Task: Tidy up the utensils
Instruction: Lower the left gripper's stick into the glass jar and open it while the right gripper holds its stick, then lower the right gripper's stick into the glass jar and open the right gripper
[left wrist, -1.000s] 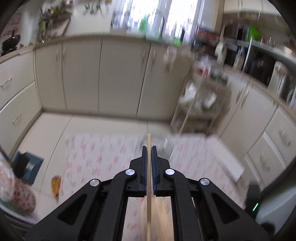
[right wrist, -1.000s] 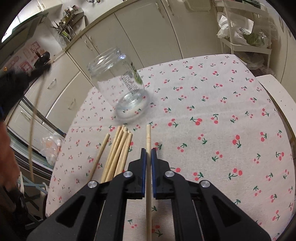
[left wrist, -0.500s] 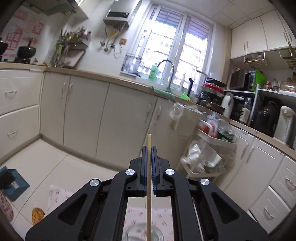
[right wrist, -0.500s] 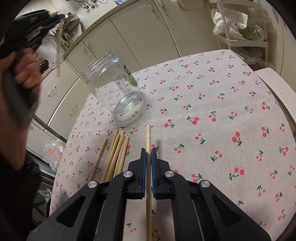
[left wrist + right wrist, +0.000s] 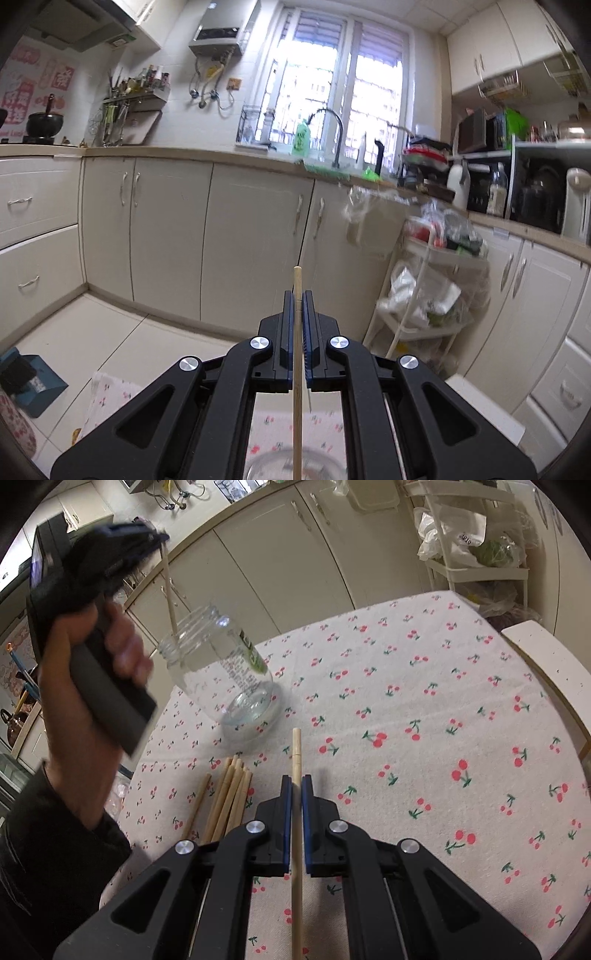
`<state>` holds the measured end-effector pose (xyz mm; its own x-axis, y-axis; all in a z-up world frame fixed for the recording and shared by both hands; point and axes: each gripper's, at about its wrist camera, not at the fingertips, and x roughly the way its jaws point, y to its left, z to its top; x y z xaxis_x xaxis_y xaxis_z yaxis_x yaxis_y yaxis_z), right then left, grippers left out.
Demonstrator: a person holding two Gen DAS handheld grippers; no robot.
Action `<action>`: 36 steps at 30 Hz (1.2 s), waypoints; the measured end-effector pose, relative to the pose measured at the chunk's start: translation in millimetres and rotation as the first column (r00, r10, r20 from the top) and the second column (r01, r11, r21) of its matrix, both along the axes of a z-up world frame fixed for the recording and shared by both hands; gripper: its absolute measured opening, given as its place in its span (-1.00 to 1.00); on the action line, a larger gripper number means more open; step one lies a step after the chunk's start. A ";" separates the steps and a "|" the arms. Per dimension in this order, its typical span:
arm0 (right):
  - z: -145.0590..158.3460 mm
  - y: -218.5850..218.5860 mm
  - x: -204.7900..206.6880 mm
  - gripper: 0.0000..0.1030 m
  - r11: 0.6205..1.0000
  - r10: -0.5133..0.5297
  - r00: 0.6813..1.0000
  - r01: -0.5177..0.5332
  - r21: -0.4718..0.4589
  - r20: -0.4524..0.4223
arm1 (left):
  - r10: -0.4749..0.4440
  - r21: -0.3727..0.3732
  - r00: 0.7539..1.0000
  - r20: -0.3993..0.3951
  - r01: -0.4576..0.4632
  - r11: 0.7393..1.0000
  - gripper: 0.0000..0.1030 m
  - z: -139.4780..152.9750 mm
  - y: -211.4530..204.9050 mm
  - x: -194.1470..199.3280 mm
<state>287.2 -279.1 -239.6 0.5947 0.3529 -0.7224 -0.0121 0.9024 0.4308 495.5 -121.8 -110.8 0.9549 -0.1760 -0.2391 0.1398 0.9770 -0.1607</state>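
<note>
My right gripper (image 5: 295,781) is shut on a wooden chopstick (image 5: 296,749) and hovers low over the cherry-print tablecloth (image 5: 424,701). Ahead of it stands a clear glass jar (image 5: 229,675), upright. Several loose chopsticks (image 5: 229,797) lie in a bundle to the left. In the right wrist view a hand (image 5: 110,646) holds my left gripper (image 5: 159,539) above the jar, shut on another chopstick (image 5: 169,590) whose lower end dips into the jar's mouth. In the left wrist view the left gripper (image 5: 297,295) pinches that chopstick (image 5: 296,369) over the jar rim (image 5: 273,461).
A white trolley (image 5: 476,568) stuffed with plastic bags stands beyond the table's far edge, in front of cream cabinets (image 5: 166,236). A white bench edge (image 5: 546,657) runs along the table's right side. A blue box (image 5: 37,384) sits on the floor at left.
The left gripper has swung in from the left with its chopstick to above the jar, and its view has lifted from the table to the cabinets and window. The right gripper has stayed put.
</note>
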 end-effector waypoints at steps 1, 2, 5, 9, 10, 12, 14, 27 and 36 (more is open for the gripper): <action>1.1 -0.8 -0.9 -0.88 1.000 -0.005 1.000 0.005 -0.002 0.007 | 0.000 0.015 1.000 -0.007 0.000 1.000 -0.92 -3.3 -0.9 -2.4; 1.8 -1.1 -0.8 -0.88 1.000 -0.007 1.000 0.007 -0.002 0.010 | -0.002 0.033 1.000 -0.022 0.002 0.999 -0.92 -7.9 -2.4 -5.0; 3.8 -2.4 -0.5 -0.88 1.000 -0.016 1.000 0.016 -0.003 0.023 | -0.003 0.068 0.998 -0.058 0.007 0.998 -0.92 -16.3 -3.0 -12.4; 6.0 -3.3 0.1 -0.88 1.000 -0.025 0.999 0.025 -0.001 0.040 | -0.002 0.127 0.993 -0.118 0.017 0.992 -0.92 -23.8 -4.0 -24.2; 6.4 -3.4 0.3 -0.88 1.000 -0.026 0.999 0.026 0.000 0.044 | -0.002 0.142 0.991 -0.132 0.021 0.990 -0.92 -25.8 -4.0 -28.5; 7.4 -2.8 -0.2 -0.88 1.000 -0.027 0.998 0.027 0.001 0.051 | -0.003 0.165 0.987 -0.160 0.030 0.986 -0.92 -28.1 -3.1 -35.6; 8.9 -1.9 -0.1 -0.88 1.000 -0.027 0.998 0.027 0.004 0.059 | -0.004 0.179 0.984 -0.179 0.037 0.983 -0.92 -29.7 -1.6 -42.0; 53.1 3.6 1.2 -0.88 0.999 -0.049 0.981 0.044 0.028 0.187 | -0.026 0.176 0.946 -0.322 0.087 0.981 -0.47 -32.5 32.8 -72.7; 114.5 26.2 38.6 -0.88 0.996 -0.065 0.921 0.035 0.085 0.384 | -0.001 0.036 0.918 -0.397 0.017 0.999 0.00 -67.0 100.4 -105.3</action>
<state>325.8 -252.9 -125.1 0.8402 0.3592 -0.4062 -0.1465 0.8716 0.4678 390.1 -21.4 -177.7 0.7784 -0.1676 -0.6049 0.0813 0.9825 -0.1676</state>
